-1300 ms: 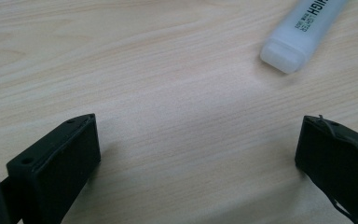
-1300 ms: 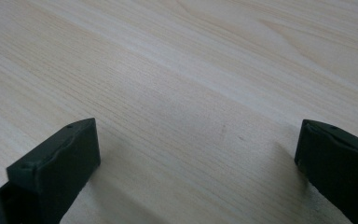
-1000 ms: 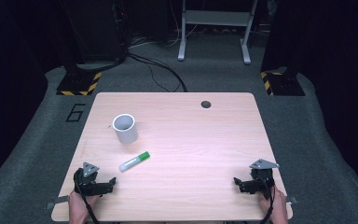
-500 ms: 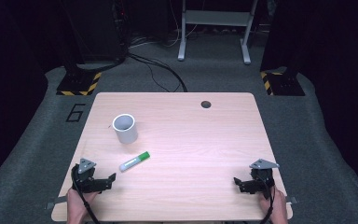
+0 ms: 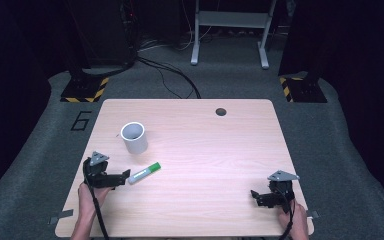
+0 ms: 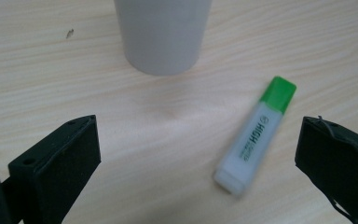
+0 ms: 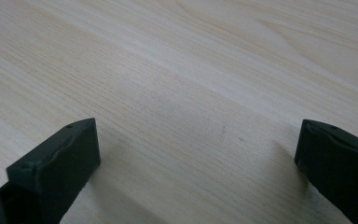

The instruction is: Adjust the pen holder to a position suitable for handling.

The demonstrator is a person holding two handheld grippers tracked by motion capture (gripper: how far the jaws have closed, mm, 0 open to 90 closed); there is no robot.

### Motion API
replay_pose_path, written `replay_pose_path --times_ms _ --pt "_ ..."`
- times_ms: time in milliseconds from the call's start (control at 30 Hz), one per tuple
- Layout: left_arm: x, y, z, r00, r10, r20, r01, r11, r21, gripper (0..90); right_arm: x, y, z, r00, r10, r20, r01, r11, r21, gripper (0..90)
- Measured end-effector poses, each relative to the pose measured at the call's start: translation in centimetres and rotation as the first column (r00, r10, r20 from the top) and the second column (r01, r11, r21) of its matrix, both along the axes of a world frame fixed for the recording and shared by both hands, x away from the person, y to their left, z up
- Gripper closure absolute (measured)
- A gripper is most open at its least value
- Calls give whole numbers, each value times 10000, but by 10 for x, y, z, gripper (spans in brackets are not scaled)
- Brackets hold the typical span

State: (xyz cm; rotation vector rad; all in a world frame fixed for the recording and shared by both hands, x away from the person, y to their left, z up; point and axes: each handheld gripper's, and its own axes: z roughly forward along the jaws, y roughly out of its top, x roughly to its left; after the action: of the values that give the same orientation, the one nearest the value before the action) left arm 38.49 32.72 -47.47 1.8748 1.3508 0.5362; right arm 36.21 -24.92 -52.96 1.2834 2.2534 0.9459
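I hold the left gripper point(image 5: 125, 176) and right gripper point(image 5: 254, 195) low, jaws spread wide, hands point(image 5: 89, 196) behind.

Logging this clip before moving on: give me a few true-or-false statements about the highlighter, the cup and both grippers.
1. The green-capped white highlighter lies flat on the light wooden table. True.
2. The left gripper is shut on the highlighter. False: its jaws are open, and the highlighter lies between them, untouched.
3. The grey cylindrical cup lies on its side. False: it stands upright, mouth up.
4. The right gripper is open over bare wood. True.
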Motion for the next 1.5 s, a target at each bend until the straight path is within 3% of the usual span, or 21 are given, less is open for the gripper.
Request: replay_pose_path --times_ms 133,333,700,867,900,1100,1333,1500 --pt "11 1 5 9999 7 123 -4 9998 -202 0 0 0 0 10000 0 -3 0 10000 0 0" --pt "38 1 16 9991 -230 368 241 9992 -316 0 0 0 0 10000 -14 -17 14 10000 12 0" --pt "77 -3 18 9978 -330 579 354 9985 -422 0 0 0 0 10000 -10 -16 10 10000 11 0" --pt "88 -12 17 9969 -547 560 557 9983 -164 0 0 0 0 10000 47 -30 -47 10000 -17 0" --pt "94 -16 15 9974 -495 533 493 9988 52 0 0 0 0 10000 25 -10 -25 10000 -8 0" --pt "108 -21 12 9982 -399 454 394 9991 126 0 0 0 0 10000 23 -15 -23 10000 -9 0" --pt "116 -26 4 9984 -276 487 250 9983 532 1 0 0 0 10000 -16 -2 16 10000 7 0" --pt "120 -29 1 9977 -158 654 123 9985 537 32 0 0 0 10000 -15 -3 15 10000 6 0"
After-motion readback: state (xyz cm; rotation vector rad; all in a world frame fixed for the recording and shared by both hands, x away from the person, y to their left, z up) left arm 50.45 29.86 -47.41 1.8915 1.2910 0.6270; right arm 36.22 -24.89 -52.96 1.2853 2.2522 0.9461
